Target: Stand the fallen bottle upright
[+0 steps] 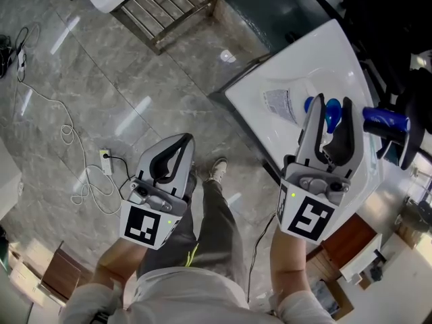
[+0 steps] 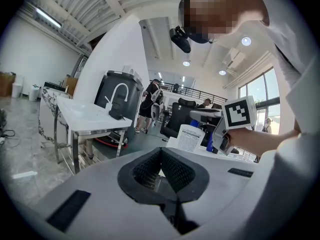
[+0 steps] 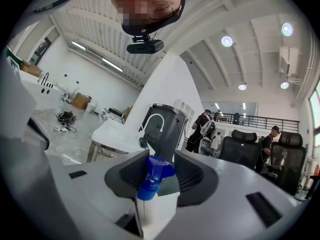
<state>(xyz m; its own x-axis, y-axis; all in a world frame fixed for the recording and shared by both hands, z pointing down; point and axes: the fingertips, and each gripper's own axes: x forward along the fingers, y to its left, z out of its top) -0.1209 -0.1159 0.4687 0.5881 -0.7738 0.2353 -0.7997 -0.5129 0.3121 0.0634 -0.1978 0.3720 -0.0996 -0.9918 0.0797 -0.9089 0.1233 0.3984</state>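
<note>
A glossy white table (image 1: 317, 46) with a dark edge stands on a grey marbled floor (image 1: 101, 73). On its top sits a pale spray bottle (image 1: 279, 104) with a printed label and a blue trigger head. The label faces up and to the left. Whether the bottle rests flat on the top cannot be told.

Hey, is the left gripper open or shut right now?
Shut. In the left gripper view the left gripper has its two black pads meeting at their tips, and nothing sits between them.
</note>
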